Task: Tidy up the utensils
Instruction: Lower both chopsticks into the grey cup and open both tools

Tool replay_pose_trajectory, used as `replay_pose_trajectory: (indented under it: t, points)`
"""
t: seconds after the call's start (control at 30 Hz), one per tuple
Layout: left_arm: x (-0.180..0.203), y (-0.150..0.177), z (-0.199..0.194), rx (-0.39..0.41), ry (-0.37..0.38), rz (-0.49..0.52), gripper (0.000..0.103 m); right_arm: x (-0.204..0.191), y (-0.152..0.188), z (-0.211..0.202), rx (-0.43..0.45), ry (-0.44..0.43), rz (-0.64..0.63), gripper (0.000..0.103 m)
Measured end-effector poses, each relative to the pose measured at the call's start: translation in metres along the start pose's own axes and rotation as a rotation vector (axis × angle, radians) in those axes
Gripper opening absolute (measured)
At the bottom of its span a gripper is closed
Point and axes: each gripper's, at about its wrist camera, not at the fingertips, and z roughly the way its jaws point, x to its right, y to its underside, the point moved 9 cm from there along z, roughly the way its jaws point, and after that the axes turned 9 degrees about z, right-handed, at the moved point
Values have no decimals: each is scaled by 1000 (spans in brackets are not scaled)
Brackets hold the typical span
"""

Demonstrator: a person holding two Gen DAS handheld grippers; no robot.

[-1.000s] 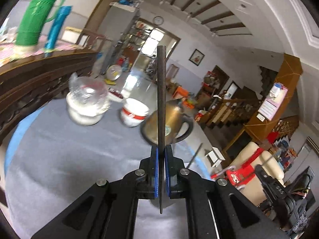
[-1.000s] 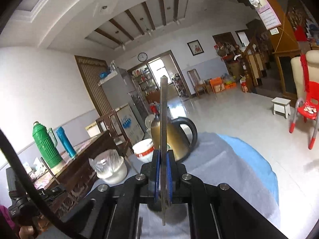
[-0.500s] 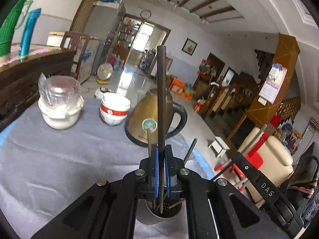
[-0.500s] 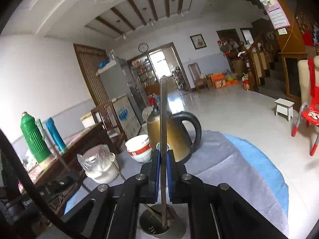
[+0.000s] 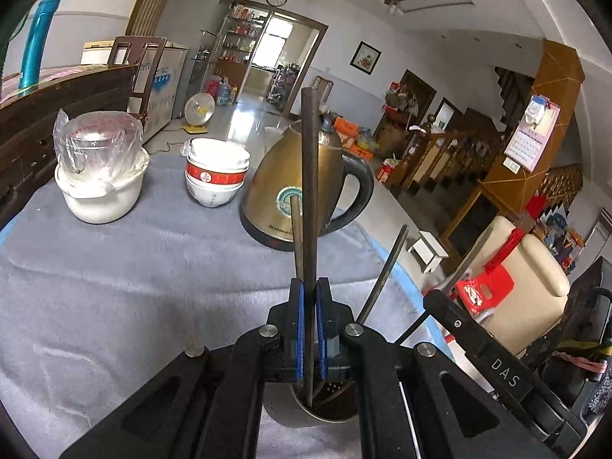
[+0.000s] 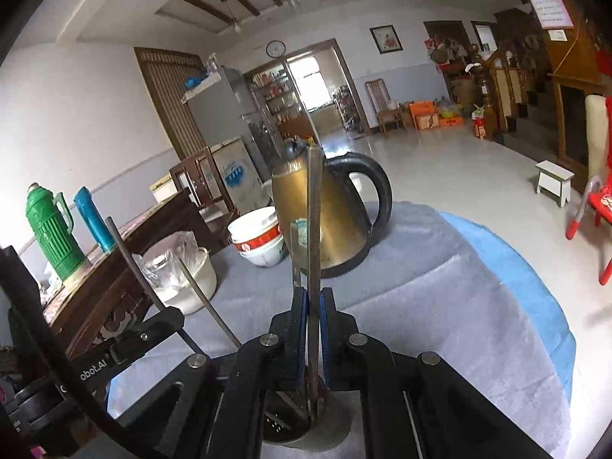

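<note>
In the left wrist view my left gripper [image 5: 309,291] is shut on a dark chopstick [image 5: 308,176] that stands upright. Its lower end dips into a perforated metal utensil holder [image 5: 336,407] on the grey cloth. A second stick [image 5: 295,229] and a leaning chopstick [image 5: 386,267] stand in the same holder. My right gripper [image 6: 313,298] is shut on another upright chopstick [image 6: 314,229], whose tip sits inside the holder [image 6: 287,426]. The two grippers meet over the holder from either side; the left gripper's body [image 6: 145,334] shows in the right wrist view.
A gold kettle [image 5: 290,187] with a black handle stands just behind the holder. Stacked red-and-white bowls [image 5: 216,176] and a white pot with a wrapped lid [image 5: 99,176] sit further left. The table edge [image 6: 535,306] drops off at right. Thermoses [image 6: 53,237] stand on a sideboard.
Both grippers have come down and in over the table. The metal holder has come into view beneath them, and both chopsticks' lower ends now sit inside it.
</note>
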Motion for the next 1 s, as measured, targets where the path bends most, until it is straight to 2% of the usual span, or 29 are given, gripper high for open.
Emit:
replay_pose_trajectory:
  t: [0.43, 0.6, 0.67, 0.77, 0.83, 0.87, 0.9, 0.97, 1.0]
  points:
    - [-2, 16, 15, -94, 9, 1, 6, 6, 16, 22, -101, 10, 20, 9]
    - [-6, 15, 11, -92, 2, -17, 7, 7, 19, 25, -136, 15, 41, 9]
    - [-8, 14, 6, -92, -2, -25, 10, 8, 19, 24, -140, 26, 44, 12]
    - [-15, 11, -7, -76, -2, -55, 22, 9, 19, 14, -126, 30, 58, 30]
    - [-21, 10, -19, -59, -4, -70, 42, 10, 18, 4, -107, 31, 69, 37]
    - [-27, 9, -29, -47, -11, -79, 47, 11, 18, -2, -98, 31, 76, 40]
    - [-31, 10, -36, -38, -16, -84, 56, 13, 19, -11, -86, 34, 84, 52]
    - [-47, 16, -55, -20, -40, -95, 62, 15, 21, -26, -58, 39, 93, 64]
    - [-53, 19, -61, -20, -51, -97, 65, 16, 25, -35, -51, 37, 91, 64]
